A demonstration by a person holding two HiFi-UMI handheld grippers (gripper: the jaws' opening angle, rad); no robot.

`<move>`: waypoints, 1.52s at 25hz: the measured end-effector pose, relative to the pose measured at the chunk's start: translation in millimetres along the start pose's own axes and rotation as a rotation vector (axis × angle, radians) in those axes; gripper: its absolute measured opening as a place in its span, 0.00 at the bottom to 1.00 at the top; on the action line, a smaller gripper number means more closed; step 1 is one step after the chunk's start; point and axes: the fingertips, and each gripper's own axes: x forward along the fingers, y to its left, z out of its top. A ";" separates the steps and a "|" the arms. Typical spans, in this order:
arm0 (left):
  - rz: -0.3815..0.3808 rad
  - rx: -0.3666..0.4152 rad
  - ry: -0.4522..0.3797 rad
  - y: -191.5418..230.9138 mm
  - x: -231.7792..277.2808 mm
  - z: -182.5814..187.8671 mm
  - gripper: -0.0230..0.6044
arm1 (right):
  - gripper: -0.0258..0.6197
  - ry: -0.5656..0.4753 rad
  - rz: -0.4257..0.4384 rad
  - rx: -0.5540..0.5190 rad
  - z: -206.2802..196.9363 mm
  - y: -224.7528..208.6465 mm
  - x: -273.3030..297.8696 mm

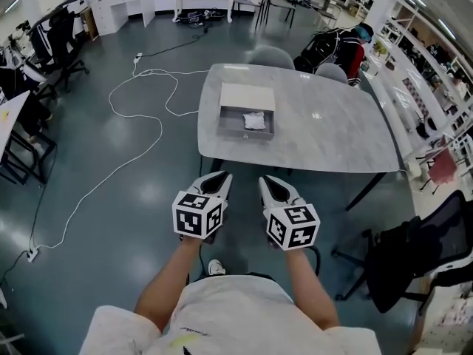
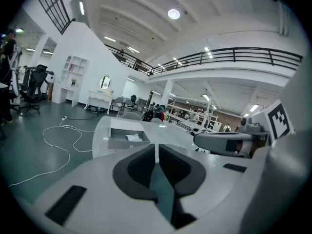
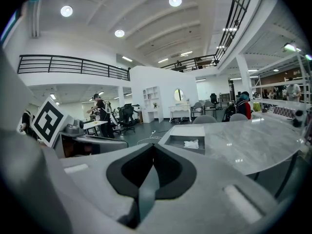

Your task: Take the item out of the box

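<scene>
An open grey box (image 1: 246, 122) sits on the marble table (image 1: 325, 132), near its left side, with its pale lid (image 1: 247, 95) lying behind it. A crumpled white item (image 1: 254, 120) lies inside. My left gripper (image 1: 221, 178) and right gripper (image 1: 267, 183) hang side by side in front of the table's near edge, well short of the box, both shut and empty. The left gripper view shows its jaws (image 2: 157, 149) pressed together, with the box (image 2: 124, 139) and item (image 2: 133, 137) ahead. In the right gripper view the shut jaws (image 3: 152, 149) point toward the box (image 3: 185, 144) and item (image 3: 191, 143).
A white cable (image 1: 126, 135) snakes over the floor left of the table. Grey chairs (image 1: 270, 55) stand behind the table and a black office chair (image 1: 414, 254) is at the right. Desks and chairs (image 1: 55, 32) line the far left.
</scene>
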 end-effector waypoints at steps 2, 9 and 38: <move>-0.012 0.000 0.002 3.4 3.4 0.9 0.08 | 0.05 0.002 -0.013 0.003 -0.2 -1.6 3.8; -0.039 0.008 0.018 16.2 21.4 1.5 0.08 | 0.05 -0.006 -0.044 0.014 0.7 -11.1 20.2; -0.032 0.147 0.198 61.9 223.6 36.6 0.08 | 0.05 0.018 0.021 0.087 29.2 -166.4 156.5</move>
